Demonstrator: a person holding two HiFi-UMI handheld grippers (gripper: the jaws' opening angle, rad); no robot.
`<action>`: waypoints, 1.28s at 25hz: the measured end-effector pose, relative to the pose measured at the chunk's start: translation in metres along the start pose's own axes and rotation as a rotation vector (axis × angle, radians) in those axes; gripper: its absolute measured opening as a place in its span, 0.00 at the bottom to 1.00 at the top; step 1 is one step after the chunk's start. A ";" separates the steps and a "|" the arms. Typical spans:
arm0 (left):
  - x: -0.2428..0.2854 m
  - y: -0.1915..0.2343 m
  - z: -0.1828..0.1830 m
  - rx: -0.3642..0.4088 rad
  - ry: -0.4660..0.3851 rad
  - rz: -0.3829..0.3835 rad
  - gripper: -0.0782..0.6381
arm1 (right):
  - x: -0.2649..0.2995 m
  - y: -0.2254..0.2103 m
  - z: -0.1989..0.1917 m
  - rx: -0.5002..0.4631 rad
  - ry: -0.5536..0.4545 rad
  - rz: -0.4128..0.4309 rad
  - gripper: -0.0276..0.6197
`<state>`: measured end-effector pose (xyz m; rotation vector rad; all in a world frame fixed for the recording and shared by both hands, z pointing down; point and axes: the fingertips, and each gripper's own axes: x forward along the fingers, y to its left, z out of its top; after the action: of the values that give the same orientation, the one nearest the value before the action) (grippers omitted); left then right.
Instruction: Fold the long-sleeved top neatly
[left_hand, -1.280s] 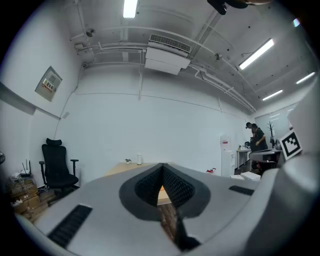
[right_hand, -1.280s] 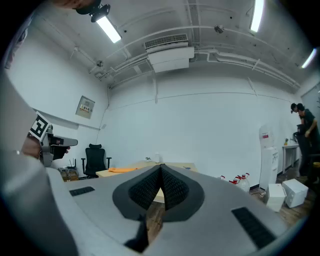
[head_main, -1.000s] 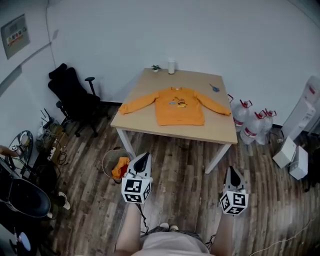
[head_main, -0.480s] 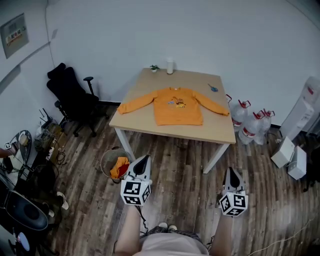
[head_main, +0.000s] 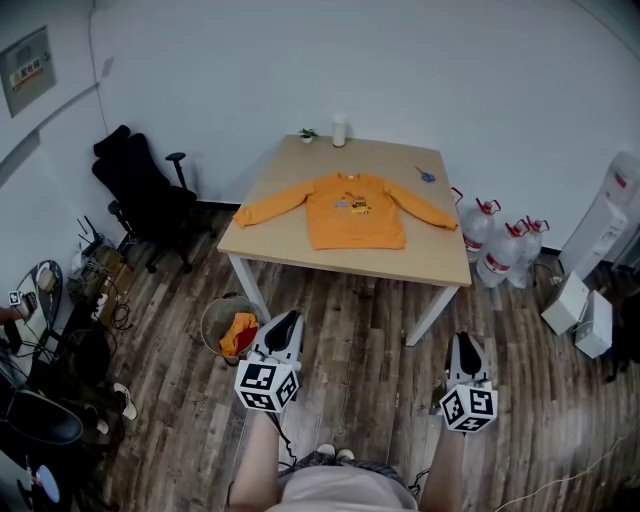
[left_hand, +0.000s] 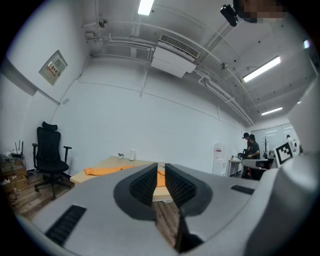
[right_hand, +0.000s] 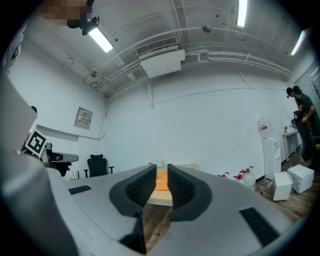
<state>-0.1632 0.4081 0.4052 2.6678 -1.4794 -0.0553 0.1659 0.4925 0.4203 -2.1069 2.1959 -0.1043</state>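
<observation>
The wall sign (head_main: 26, 68) is too small to read.

My left hand-held gripper (head_main: 282, 322) and right hand-held gripper (head_main: 465, 345) each taper to a dark, pointed nose. Each carries a white cube (head_main: 266, 385) printed with black square markers. Up close, the bodies are smooth grey with black ribbed pads (left_hand: 143, 182) and black slotted insets. A thin dark cable (head_main: 285, 435) trails under the left one. I wear something pale, perhaps a beige top (head_main: 345, 488).
</observation>
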 end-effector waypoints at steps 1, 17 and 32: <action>0.000 -0.001 0.001 -0.005 -0.005 -0.012 0.19 | 0.000 0.001 0.001 0.013 -0.004 0.011 0.19; 0.001 0.013 0.007 0.000 -0.056 -0.081 0.72 | 0.017 0.026 0.005 0.051 -0.023 0.074 0.79; 0.028 0.034 0.006 -0.005 -0.066 -0.094 0.73 | 0.036 0.029 -0.011 0.016 0.008 0.051 0.80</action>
<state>-0.1774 0.3658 0.4026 2.7555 -1.3686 -0.1545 0.1345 0.4574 0.4272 -2.0441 2.2440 -0.1268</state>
